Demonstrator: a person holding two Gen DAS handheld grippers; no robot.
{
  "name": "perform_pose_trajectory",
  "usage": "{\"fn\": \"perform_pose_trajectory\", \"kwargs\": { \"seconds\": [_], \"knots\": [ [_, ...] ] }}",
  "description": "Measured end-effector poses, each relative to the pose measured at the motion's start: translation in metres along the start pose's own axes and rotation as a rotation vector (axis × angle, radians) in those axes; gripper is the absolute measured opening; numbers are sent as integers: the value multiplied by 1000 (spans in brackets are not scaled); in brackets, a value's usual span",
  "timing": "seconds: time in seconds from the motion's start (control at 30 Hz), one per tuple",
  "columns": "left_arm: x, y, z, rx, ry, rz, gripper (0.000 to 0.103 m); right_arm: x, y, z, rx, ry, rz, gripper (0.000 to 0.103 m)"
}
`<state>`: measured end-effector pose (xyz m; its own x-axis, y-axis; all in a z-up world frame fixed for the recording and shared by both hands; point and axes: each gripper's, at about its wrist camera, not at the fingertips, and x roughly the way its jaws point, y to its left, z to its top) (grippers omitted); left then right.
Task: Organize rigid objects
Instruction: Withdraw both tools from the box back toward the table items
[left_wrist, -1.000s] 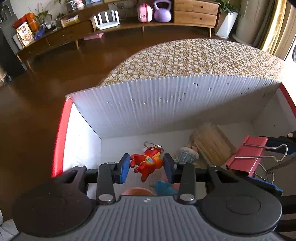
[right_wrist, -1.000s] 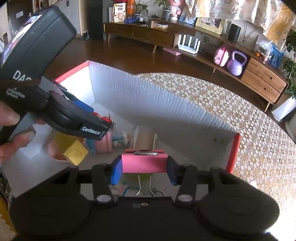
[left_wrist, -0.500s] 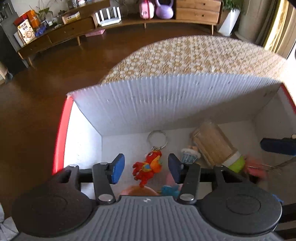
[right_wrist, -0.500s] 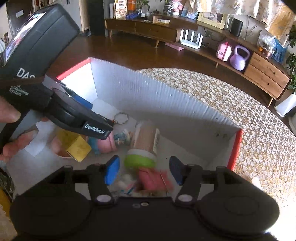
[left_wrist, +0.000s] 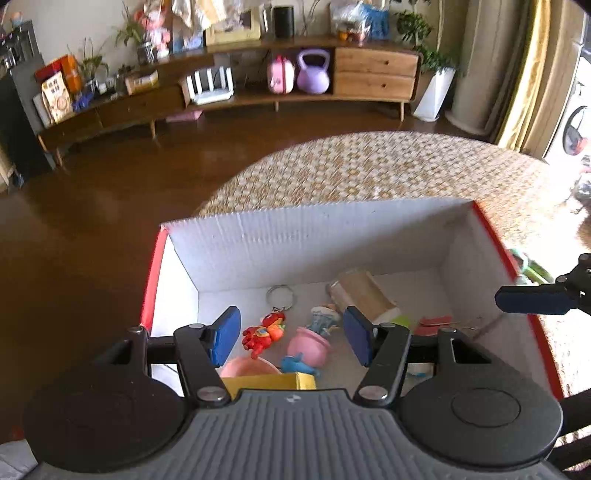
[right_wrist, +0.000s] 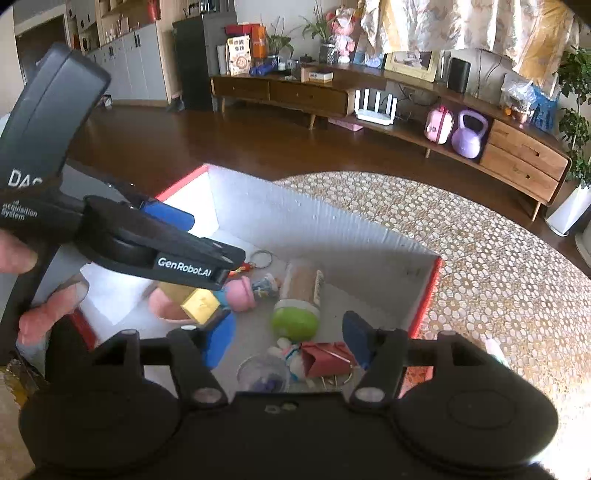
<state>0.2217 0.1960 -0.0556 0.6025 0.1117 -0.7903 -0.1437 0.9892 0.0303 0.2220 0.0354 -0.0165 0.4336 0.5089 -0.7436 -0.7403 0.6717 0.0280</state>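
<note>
Left wrist: red keychain toy (left_wrist: 264, 331) lies below the opening, empty hand-held gripper (left_wrist: 291, 336).

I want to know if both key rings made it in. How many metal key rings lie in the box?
1: the key ring lies by the box's back wall, attached to the red figure. Others may be hidden beneath the grippers.

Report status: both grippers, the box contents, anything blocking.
Left gripper and right gripper opening, nothing between pads. Red keychain figure and pink binder clip lie loose in box. Nothing in the way.
</note>
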Motion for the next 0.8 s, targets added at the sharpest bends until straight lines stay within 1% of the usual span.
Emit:
{"fn": "perform_pose_trajectory", "kwargs": {
  "seconds": [0.07,0.2,0.27,0.33,0.43,0.67,0.7,0.77,0.8],
  "knots": [
    [-11,-3,-2,1,-19,-4,61,-12,1,-2,5,-14,1,67],
    [-32,-8,-6,-1,-56,-19,61,-34,5,-5,23,-42,4,69],
    [-43,-11,-9,-2,-74,-26,61,-47,5,-7,32,-61,3,72],
    [-52,-16,-11,2,-95,-31,61,-56,7,-9,41,-76,2,74],
    [-66,-22,-14,8,-128,-23,61,-71,7,-14,54,-95,7,76],
    [-96,-38,-23,11,-205,-32,61,-100,7,-27,66,-131,2,83],
    [-100,-41,-24,11,-214,-32,62,-104,7,-29,63,-139,0,84],
    [-107,-46,-30,14,-238,-26,72,-113,6,-33,63,-155,1,87],
    [-111,-49,-32,17,-252,-21,73,-115,6,-35,64,-160,0,87]
  ]
}}
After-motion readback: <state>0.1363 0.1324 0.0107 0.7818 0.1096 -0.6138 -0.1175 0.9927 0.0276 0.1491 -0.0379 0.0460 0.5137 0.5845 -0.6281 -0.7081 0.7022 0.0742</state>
